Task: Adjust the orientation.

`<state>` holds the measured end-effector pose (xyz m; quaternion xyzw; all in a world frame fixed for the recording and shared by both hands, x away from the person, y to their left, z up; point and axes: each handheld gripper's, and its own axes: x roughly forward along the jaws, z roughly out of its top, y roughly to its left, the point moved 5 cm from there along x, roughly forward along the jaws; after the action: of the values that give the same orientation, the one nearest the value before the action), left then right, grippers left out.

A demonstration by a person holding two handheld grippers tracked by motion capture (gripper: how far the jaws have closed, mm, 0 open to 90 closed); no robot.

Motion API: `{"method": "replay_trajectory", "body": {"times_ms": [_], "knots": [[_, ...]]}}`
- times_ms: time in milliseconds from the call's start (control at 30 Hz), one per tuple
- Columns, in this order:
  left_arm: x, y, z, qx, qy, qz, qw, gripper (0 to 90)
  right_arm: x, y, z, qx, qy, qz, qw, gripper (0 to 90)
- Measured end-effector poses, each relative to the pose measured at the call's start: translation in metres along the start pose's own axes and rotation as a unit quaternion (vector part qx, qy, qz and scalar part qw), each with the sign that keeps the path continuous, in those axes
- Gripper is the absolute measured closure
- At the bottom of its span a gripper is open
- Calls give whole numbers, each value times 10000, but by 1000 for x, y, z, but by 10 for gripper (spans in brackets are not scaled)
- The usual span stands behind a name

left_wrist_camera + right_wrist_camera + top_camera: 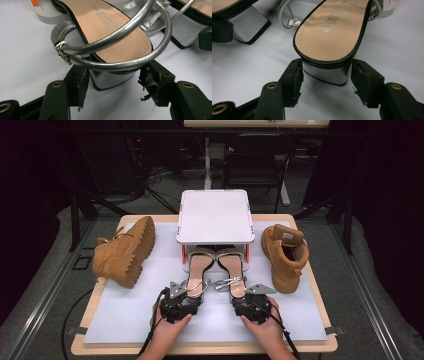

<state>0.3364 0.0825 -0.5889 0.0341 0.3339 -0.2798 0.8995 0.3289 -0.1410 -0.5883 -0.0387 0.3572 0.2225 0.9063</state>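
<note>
1. High view showed a light wooden table (310, 270) covered by a pale grey mat (125, 320), with a white two-tier rack with orange-red legs (214, 215) standing at the far middle of it.
2. A pair of silver block-heeled strappy sandals lay with their toes under the rack and heels toward the person: the left sandal (198, 270) and the right sandal (232, 270) side by side, just apart.
3. A tan lace-up work boot (125, 252) lay tipped on its side at the left of the rack, its lugged sole facing the sandals; a second tan boot (285, 256) stood upright at the right.
4. The left gripper (186, 292), held in the person's left hand (170, 325), sat at the left sandal's heel.
5. In the left gripper view its jaws stood wide, one on each side of the silver block heel (112, 81), with a gap at each side; the silver ankle strap (115, 42) looped above.
6. The right gripper (248, 295), held in the right hand (265, 327), sat at the right sandal's heel.
7. In the right gripper view the jaws flanked that heel (327, 72), spread wide and close to its sides, not clamped.
</note>
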Motion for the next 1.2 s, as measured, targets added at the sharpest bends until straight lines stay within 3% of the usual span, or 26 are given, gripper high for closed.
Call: {"method": "replay_trajectory", "body": {"times_ms": [267, 567, 767, 1067, 1200], "knots": [[-5, 0, -1, 178, -244, -63, 9995, 411, -3, 1, -3, -89, -132, -8, 9999, 442], [-3, -2, 3, 160, -143, -39, 9998, 412, -6, 1, 2, 89, -244, 58, 9996, 451], [2, -5, 5, 132, -170, -88, 9997, 389, -2, 3, 3, -9, -306, -21, 9995, 418], [10, -5, 6, 116, -162, 16, 9998, 343, 3, 2, 3, -179, -280, -104, 9994, 391], [10, -5, 7, 142, -163, 35, 9998, 348, 4, 2, 5, -125, -224, -70, 9996, 398]]}}
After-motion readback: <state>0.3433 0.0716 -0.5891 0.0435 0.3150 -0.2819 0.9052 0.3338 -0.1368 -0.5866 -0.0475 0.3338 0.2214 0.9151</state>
